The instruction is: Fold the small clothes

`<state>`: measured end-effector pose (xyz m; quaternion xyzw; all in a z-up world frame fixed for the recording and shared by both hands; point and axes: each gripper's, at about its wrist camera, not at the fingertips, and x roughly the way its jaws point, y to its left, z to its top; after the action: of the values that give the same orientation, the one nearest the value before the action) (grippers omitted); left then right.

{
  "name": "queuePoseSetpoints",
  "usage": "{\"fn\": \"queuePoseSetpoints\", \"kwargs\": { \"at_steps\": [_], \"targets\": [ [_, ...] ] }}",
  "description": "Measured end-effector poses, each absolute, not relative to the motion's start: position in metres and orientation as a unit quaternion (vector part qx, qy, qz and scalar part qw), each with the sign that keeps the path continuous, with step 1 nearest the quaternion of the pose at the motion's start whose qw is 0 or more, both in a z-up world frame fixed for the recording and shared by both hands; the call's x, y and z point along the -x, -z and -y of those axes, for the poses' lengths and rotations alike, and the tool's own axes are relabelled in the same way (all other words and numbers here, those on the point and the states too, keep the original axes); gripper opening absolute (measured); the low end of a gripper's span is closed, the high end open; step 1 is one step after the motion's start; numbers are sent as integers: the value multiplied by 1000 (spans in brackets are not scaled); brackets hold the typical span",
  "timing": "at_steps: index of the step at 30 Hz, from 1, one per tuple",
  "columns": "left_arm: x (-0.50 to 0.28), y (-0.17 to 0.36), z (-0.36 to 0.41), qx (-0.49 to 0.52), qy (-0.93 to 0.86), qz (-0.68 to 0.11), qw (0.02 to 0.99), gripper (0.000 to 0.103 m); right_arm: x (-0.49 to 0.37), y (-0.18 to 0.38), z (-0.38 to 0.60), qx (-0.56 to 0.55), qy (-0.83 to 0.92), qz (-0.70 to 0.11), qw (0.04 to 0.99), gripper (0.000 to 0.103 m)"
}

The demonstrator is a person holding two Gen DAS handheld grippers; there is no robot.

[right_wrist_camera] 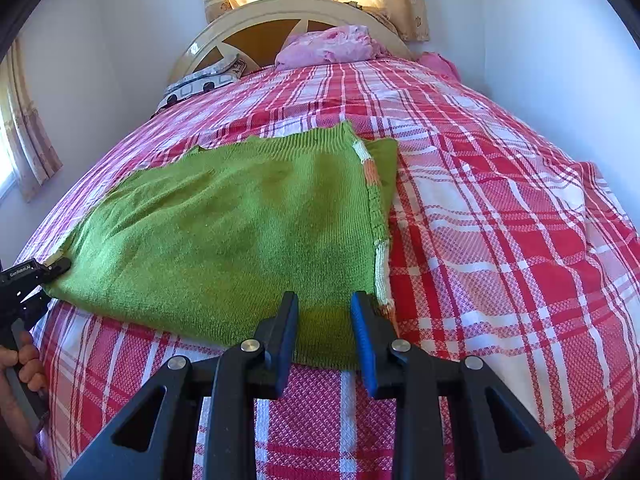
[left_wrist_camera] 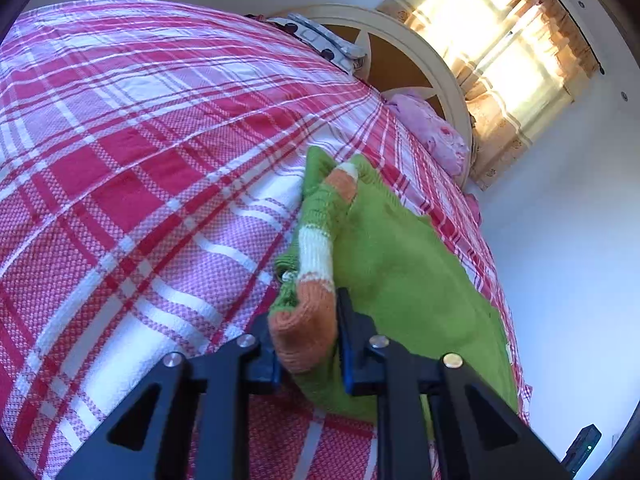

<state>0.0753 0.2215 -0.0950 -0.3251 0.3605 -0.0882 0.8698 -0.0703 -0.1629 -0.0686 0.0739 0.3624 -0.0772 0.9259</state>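
Observation:
A small green knitted sweater [right_wrist_camera: 224,232] lies flat on the red and white plaid bedspread [right_wrist_camera: 500,208]. Its sleeve has orange and white bands. In the left wrist view, my left gripper [left_wrist_camera: 306,328] is shut on the orange cuff of the sleeve [left_wrist_camera: 304,332], with the sleeve lying over the green body [left_wrist_camera: 400,264]. In the right wrist view, my right gripper [right_wrist_camera: 324,320] is open just over the sweater's near edge, by its striped right side [right_wrist_camera: 382,264]. The left gripper [right_wrist_camera: 40,276] shows at the sweater's left corner, held by a hand.
A cream headboard [right_wrist_camera: 256,16] stands at the far end of the bed with a pink bundle of cloth [right_wrist_camera: 328,50] and a patterned pillow [right_wrist_camera: 200,82] before it. Curtained windows [left_wrist_camera: 504,48] are behind. White walls flank the bed.

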Motion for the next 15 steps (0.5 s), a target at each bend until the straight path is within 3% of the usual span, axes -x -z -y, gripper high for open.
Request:
{"fn": "queuePoseSetpoints", "kwargs": {
  "at_steps": [1,3,8,15],
  "targets": [
    [-75,95,-222,325,88,-361,870,22,71,67,162,-71,79,-361,927,28],
    [-75,95,-221,321,87,-361,871,22,72,61,157,-65,91,-350,930,15],
    [-75,96,-222,325,91,-360,870,22,50,42,126,-124,32,-329,936,14],
    [-73,97,-224,330,98,-359,868,22,-17,42,40,-94,-33,-337,936,14]
  ]
}}
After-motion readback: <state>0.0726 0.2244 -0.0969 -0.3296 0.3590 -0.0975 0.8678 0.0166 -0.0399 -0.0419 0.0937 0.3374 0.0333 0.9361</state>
